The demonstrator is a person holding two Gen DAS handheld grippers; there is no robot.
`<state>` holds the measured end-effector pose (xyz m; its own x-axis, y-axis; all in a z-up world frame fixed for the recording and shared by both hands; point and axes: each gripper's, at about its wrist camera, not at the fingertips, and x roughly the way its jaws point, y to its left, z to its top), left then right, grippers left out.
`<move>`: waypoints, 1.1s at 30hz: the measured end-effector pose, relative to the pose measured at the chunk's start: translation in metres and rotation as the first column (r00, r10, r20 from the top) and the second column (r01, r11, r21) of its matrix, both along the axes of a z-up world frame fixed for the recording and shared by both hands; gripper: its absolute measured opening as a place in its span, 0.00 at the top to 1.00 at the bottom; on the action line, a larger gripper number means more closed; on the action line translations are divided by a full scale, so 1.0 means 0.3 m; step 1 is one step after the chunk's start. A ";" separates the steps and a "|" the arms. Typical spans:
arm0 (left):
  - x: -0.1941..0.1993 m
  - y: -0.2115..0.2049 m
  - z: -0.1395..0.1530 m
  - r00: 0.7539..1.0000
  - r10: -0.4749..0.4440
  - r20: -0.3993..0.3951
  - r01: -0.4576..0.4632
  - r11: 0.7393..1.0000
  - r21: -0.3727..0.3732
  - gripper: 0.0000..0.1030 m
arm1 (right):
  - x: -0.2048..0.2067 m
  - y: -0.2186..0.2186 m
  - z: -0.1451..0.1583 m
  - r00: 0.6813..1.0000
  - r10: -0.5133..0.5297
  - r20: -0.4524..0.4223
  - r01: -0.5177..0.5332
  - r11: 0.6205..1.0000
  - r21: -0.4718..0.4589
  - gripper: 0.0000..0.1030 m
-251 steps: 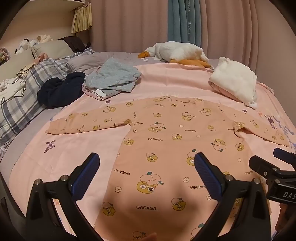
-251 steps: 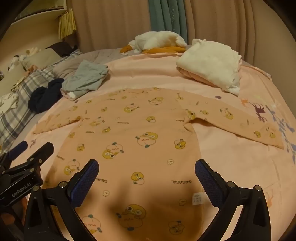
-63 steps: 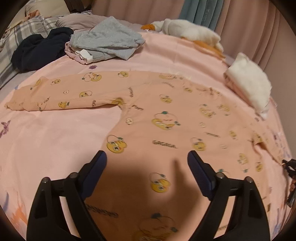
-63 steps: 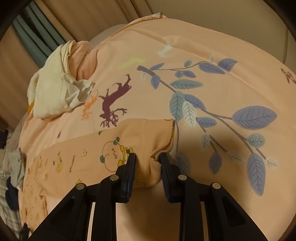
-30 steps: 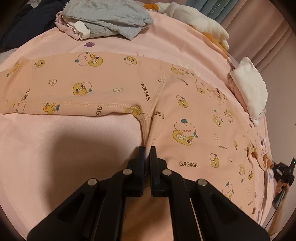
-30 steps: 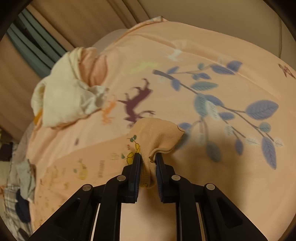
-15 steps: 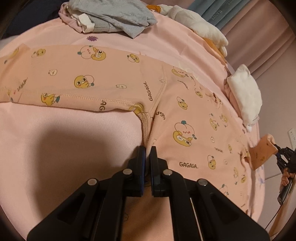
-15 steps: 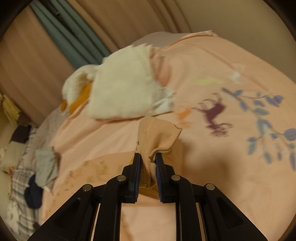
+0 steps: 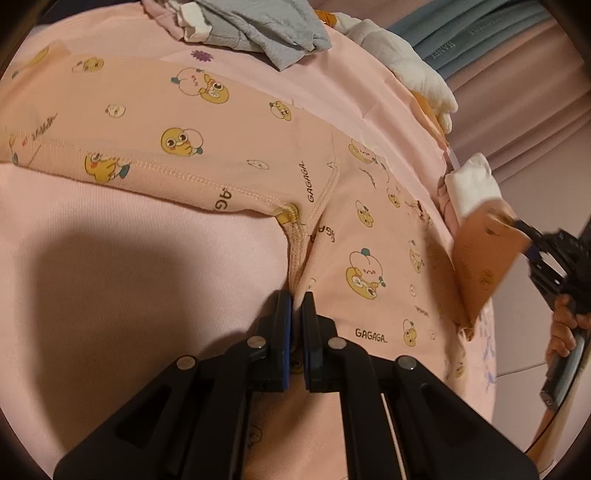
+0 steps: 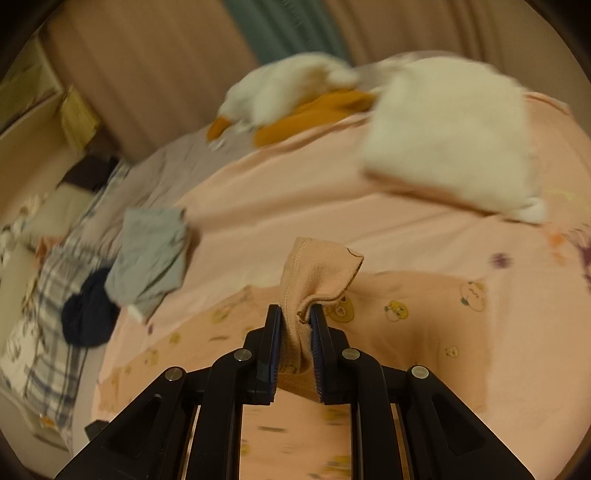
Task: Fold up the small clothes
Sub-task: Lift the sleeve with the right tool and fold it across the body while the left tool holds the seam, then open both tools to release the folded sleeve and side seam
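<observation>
A peach long-sleeved top (image 9: 207,147) printed with yellow cartoon figures lies spread on the pink bedsheet (image 9: 110,280). My left gripper (image 9: 296,301) is shut on the top's side seam just below the left armpit. My right gripper (image 10: 295,314) is shut on the cuff of the right sleeve (image 10: 317,266), which stands up between its jaws. In the left wrist view that sleeve (image 9: 484,254) hangs lifted above the top's right side, held by the right gripper (image 9: 526,230) with a hand behind it.
A grey garment pile (image 9: 255,26) lies beyond the top, with a dark blue garment (image 10: 88,314) beside it. A folded white garment (image 10: 450,129) and a white plush goose (image 10: 288,96) sit at the bed's far side. Curtains (image 10: 166,66) hang behind.
My right gripper has carried the sleeve cuff up off the sheet and inward over the top's body. My left gripper has stayed clamped on the seam, rolling slightly.
</observation>
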<state>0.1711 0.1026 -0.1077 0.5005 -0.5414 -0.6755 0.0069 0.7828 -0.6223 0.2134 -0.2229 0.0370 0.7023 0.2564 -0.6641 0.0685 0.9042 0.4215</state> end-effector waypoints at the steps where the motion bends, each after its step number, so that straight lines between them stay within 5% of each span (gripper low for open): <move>1: 0.002 0.004 -0.003 1.000 0.002 -0.008 -0.003 1.000 -0.012 0.94 | 0.029 0.059 -0.013 1.000 0.028 -0.005 -0.028 1.000 -0.008 0.83; 11: 0.006 -0.007 0.002 1.000 -0.002 0.000 0.002 1.000 0.018 0.94 | 0.171 0.473 -0.189 0.968 0.217 -0.124 -0.225 0.973 -0.049 0.83; 14: 0.010 0.007 -0.008 1.000 0.003 -0.013 -0.003 1.000 -0.019 0.94 | 0.183 0.522 -0.280 0.936 0.288 -0.203 -0.284 0.957 0.049 0.83; 17: 0.012 0.011 -0.009 1.000 0.005 -0.020 -0.006 0.999 -0.036 0.94 | 0.169 0.528 -0.289 0.921 0.336 -0.197 -0.311 0.939 0.149 0.62; 19: 0.008 0.009 -0.008 1.000 0.003 -0.017 -0.004 0.999 -0.034 0.93 | 0.151 0.516 -0.262 0.926 0.336 -0.172 -0.311 0.937 0.156 0.57; 26: 0.010 -0.001 -0.003 1.000 -0.005 0.004 0.005 1.000 -0.006 0.94 | 0.068 0.375 -0.164 0.949 0.275 -0.157 -0.271 0.962 0.046 0.51; 29: 0.016 0.008 -0.009 1.000 -0.001 -0.004 0.001 0.999 -0.032 0.93 | 0.013 0.282 -0.124 0.970 0.197 -0.139 -0.212 0.972 -0.101 0.42; 33: 0.026 0.025 -0.016 0.999 0.002 -0.036 -0.006 0.996 -0.084 0.92 | -0.118 0.140 -0.101 0.988 0.112 -0.103 -0.140 0.934 -0.329 0.38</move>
<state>0.1789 0.1102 -0.1125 0.4789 -0.5954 -0.6451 -0.0198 0.7274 -0.6860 0.1781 -0.1810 0.0067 0.6189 0.0924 -0.7800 -0.0339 0.9953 0.0910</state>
